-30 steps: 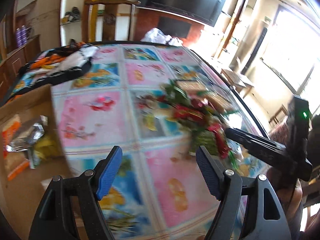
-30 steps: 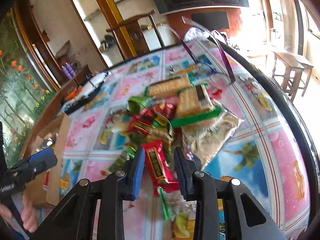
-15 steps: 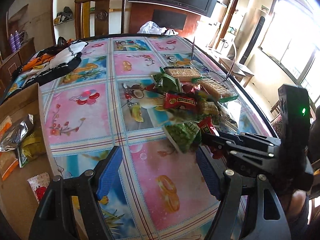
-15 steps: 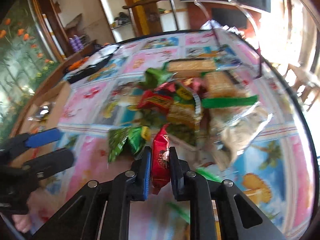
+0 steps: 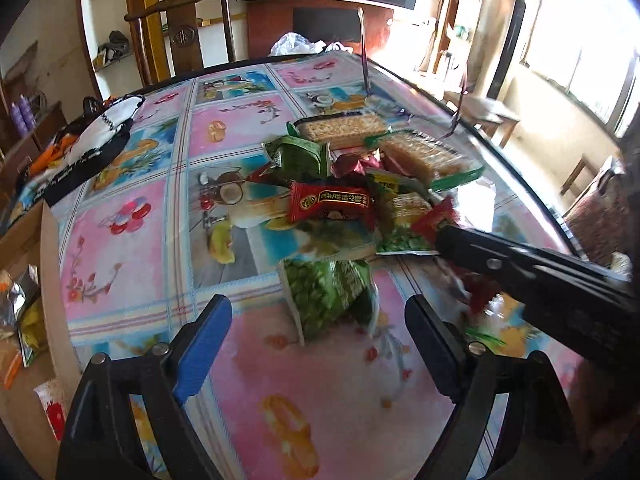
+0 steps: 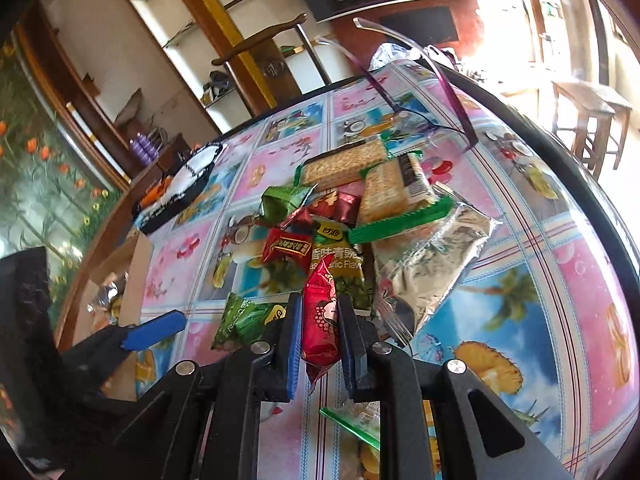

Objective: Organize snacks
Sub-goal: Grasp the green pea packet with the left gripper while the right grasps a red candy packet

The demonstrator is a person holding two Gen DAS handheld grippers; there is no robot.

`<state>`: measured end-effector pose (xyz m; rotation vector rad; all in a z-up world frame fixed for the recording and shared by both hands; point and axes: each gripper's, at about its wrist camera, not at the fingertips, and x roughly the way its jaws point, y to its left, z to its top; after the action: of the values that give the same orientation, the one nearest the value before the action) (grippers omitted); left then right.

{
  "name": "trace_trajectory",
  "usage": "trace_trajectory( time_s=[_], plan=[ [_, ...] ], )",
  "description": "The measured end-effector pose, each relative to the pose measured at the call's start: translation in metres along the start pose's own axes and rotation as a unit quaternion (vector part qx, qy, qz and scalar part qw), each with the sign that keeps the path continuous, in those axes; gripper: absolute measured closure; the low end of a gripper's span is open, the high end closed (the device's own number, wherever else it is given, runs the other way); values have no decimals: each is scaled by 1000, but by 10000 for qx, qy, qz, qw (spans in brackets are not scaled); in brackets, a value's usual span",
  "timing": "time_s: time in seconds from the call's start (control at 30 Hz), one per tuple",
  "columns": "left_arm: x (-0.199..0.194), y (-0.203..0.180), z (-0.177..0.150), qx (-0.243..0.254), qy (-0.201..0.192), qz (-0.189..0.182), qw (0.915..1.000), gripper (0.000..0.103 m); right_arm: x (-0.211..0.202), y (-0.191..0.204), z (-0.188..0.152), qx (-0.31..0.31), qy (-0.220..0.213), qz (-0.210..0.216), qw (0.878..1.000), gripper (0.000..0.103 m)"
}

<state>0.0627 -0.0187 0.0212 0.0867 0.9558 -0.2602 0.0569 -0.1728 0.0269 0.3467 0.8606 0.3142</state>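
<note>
The left gripper (image 5: 318,344) has just spread its jaws wide, with nothing between them. The green pack (image 5: 328,294) lies on the counter (image 5: 132,240) just ahead at twelve o'clock, long axis running away from the jaws. The right gripper (image 6: 318,338) is clamped on a red packet (image 6: 320,320), with the box (image 6: 132,280) at nine o'clock.

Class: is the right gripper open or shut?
Shut: the right gripper pads press both sides of a red snack packet.

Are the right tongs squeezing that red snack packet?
Touching. The right wrist view shows the right tongs shut on the red packet, both blue pads pressed against its sides.
</note>
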Motion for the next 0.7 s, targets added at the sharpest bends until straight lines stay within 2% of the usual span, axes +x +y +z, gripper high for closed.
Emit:
trace_trajectory(
  time_s=[0.07, 0.17, 0.2, 0.27, 0.37, 0.7],
  plan=[
    [10, -3, 1, -20, 68, 86, 9999, 17, -2, -1, 1, 46, -22, -25, 10000, 86],
    [17, -2, 0, -16, 102, 224, 9997, 48, -3, -2, 1, 97, -7, 55, 9999, 86],
    [17, -2, 0, 48, 22, 368, 9993, 53, -3, -1, 1, 94, -1, 74, 9999, 85],
    [16, 3, -1, -33, 3, 318, 9995, 57, -3, 0, 0, 70, 6, 101, 9999, 85],
    [13, 11, -2, -128, -45, 337, 9993, 69, -3, 5, -2, -32, 28, 97, 9999, 85],
    [2, 22, -6, -253, -118, 221, 9994, 69, 14, 19, -12, -382, 252, -99, 9989, 85]
  ],
)
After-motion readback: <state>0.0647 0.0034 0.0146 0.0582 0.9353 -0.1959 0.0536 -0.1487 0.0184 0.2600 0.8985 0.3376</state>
